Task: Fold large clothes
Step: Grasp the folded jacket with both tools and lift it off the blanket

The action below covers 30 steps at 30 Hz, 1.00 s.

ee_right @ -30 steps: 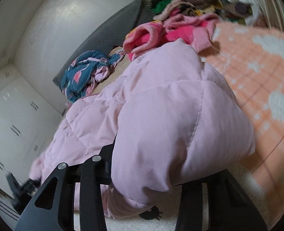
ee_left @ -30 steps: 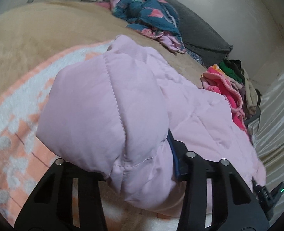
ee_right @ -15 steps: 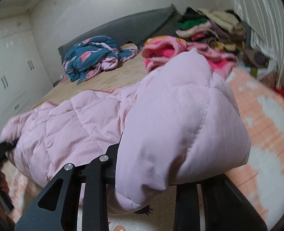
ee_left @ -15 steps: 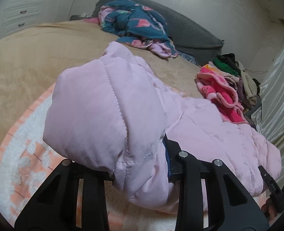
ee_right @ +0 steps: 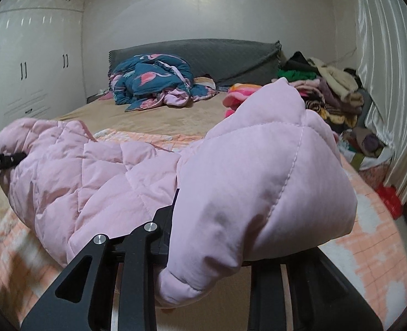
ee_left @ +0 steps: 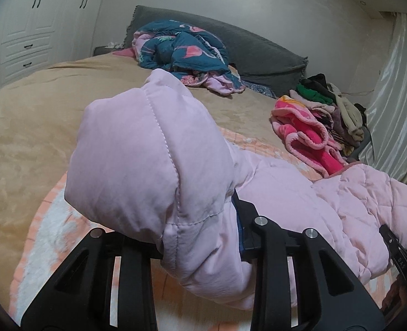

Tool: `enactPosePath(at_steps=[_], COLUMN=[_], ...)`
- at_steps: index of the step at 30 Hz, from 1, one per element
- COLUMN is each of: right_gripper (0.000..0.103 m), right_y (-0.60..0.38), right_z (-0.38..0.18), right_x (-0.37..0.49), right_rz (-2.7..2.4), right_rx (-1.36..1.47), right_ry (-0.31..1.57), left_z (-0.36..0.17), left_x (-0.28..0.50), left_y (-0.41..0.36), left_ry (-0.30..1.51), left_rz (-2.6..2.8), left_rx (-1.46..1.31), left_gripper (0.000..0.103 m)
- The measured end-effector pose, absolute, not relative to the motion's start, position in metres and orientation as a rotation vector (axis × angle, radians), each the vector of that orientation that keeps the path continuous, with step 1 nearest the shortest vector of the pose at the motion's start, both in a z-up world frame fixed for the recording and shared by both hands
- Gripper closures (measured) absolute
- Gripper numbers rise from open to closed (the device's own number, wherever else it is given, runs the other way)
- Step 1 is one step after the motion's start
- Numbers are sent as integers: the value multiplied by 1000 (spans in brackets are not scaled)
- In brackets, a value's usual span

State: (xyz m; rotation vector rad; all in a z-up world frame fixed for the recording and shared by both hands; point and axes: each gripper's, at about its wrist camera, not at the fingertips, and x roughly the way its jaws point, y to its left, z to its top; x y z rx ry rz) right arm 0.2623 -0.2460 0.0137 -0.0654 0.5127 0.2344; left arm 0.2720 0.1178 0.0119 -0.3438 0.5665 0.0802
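Two grippers clamp one pink quilted jacket [ee_left: 153, 165], held above the orange-and-white blanket [ee_left: 51, 226] on the bed. Left gripper [ee_left: 203, 237] pinches one end; right gripper [ee_right: 211, 248] pinches the other, jacket spanning between them.

Both wrist cameras sit low at the foot of the bed [ee_left: 37, 127], very close behind the pink jacket [ee_left: 148, 165], facing the grey headboard [ee_right: 203, 55]. Left view angles rightward, right view leftward; both share the headboard, blue quilt [ee_left: 181, 52] and clothes pile [ee_right: 327, 88].
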Motion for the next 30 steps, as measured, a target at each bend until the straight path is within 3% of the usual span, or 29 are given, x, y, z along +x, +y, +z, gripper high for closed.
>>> enactPosePath(at_steps=[20,25,30], right_gripper=[77,76,69], right_y=[-252,-257,-272], right_z=[-7,-26,-52], right_x=[164,168,176], right_rz=[206,144,78], right_rx=[-72,1,197], right_ry=[585,680,782], left_z=[-14,-27,-39], left_x=[167,159,155], left_y=[97,95,96], left_ry=[631,656,668], left_rz=[108,126,147], left_rx=[-166,-153,-152], left_gripper=[78,77,73])
